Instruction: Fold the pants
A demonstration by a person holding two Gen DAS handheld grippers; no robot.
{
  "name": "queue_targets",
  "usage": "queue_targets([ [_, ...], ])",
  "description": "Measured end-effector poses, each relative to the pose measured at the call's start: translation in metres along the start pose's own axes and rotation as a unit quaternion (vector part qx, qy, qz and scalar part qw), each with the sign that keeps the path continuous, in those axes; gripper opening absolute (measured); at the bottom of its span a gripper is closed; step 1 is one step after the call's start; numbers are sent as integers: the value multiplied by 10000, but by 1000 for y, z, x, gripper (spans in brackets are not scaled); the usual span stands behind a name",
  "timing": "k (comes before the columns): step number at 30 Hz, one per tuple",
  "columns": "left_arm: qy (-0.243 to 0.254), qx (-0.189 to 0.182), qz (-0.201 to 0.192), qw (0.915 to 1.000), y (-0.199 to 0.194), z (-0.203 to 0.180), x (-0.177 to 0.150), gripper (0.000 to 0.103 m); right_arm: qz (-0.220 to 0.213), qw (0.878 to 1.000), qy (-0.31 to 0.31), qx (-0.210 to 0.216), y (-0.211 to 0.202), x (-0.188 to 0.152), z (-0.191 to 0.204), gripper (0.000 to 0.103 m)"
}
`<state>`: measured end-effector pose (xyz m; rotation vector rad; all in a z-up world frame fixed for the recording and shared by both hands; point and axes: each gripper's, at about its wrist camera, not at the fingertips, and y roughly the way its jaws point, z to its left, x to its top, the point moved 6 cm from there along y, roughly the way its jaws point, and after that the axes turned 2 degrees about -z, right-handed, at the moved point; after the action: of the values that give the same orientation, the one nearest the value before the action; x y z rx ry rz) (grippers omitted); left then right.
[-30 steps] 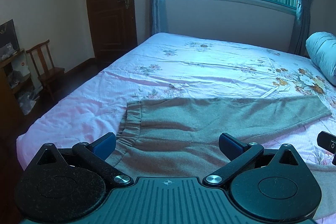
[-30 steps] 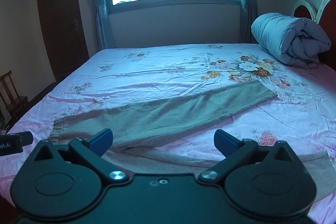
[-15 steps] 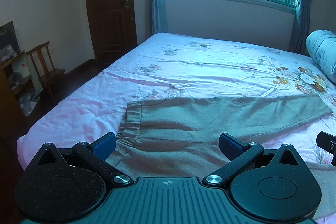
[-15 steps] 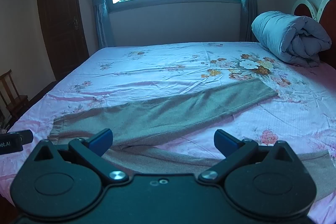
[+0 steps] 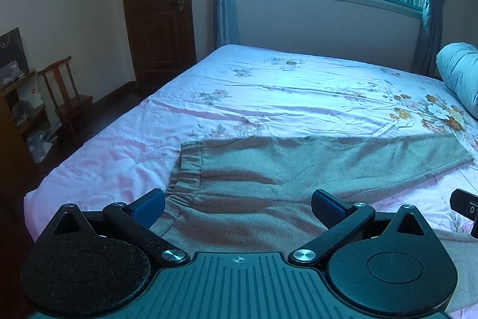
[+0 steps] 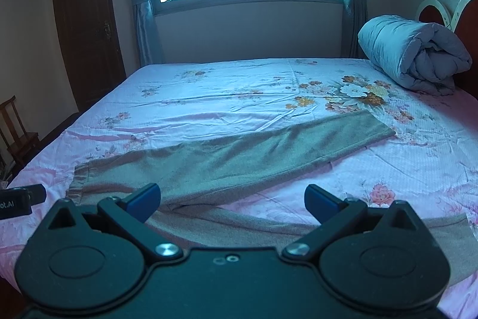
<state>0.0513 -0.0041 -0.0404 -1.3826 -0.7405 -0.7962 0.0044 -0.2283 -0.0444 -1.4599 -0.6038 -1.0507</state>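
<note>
Pants [image 5: 269,178] lay flat on bed [image 5: 283,91], legs splayed toward roll [image 6: 412,56]. I judged fabric soft, limp, light; best hold: waistband [image 5: 185,169] and hem [image 6: 376,124]. Left gripper [image 5: 237,205] and right gripper [image 6: 231,199] hovered spread, empty. Versus earlier frame: near-identical, slight drift.

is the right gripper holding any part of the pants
No, the right gripper is open with its jaws spread wide and nothing between them, and the pants lie flat on the bed.
</note>
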Motion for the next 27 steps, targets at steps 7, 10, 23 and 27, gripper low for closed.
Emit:
queue_targets([
  [7, 6, 2, 1, 10000, 0, 0, 0, 103, 1, 10000, -2, -8, 1, -1, 0, 97],
  [10, 14, 3, 11, 10000, 0, -1, 0, 103, 5, 10000, -2, 0, 1, -1, -1, 97],
  [23, -3, 33, 78, 10000, 8, 1, -1, 103, 76, 10000, -6, -27, 6, -3, 0, 97],
  [27, -8, 35, 107, 9999, 12, 2, -1, 103, 113, 9999, -29, -38, 10, -3, 3, 97],
])
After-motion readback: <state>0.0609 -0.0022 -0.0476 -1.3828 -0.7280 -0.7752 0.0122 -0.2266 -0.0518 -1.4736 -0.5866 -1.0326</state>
